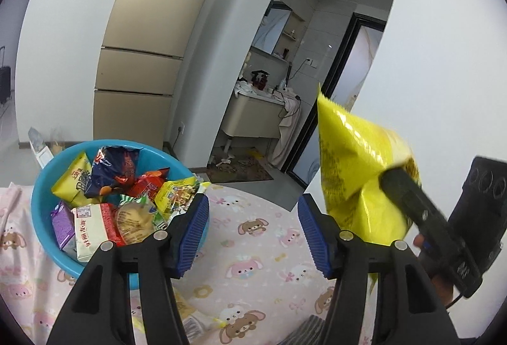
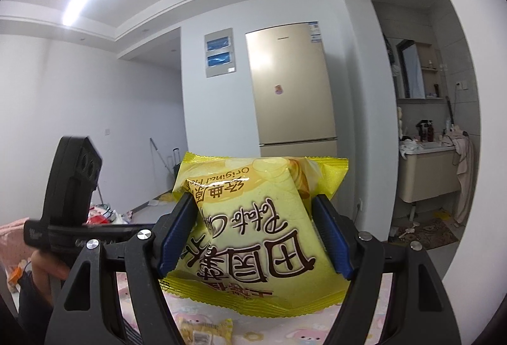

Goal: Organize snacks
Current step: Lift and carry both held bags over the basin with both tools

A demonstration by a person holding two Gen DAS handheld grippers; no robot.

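A blue basin (image 1: 150,158) on the pink bear-print sheet (image 1: 253,250) holds several snack packs, among them a yellow bag (image 1: 71,180) and a dark blue bag (image 1: 111,170). My left gripper (image 1: 253,198) hangs just right of the basin, open, with nothing between its blue pads. My right gripper (image 2: 253,197) is shut on a big yellow crisp bag (image 2: 259,250), upside down and lifted off the sheet. In the left wrist view that crisp bag (image 1: 355,161) is at the right, one black finger (image 1: 408,196) pressing into it.
A small yellow packet (image 2: 206,329) lies on the sheet below the held bag. A person's hand (image 2: 44,269) holds the left gripper's body (image 2: 73,186). Behind stand a gold fridge (image 1: 152,37) and an arched doorway (image 1: 285,91) to a washroom.
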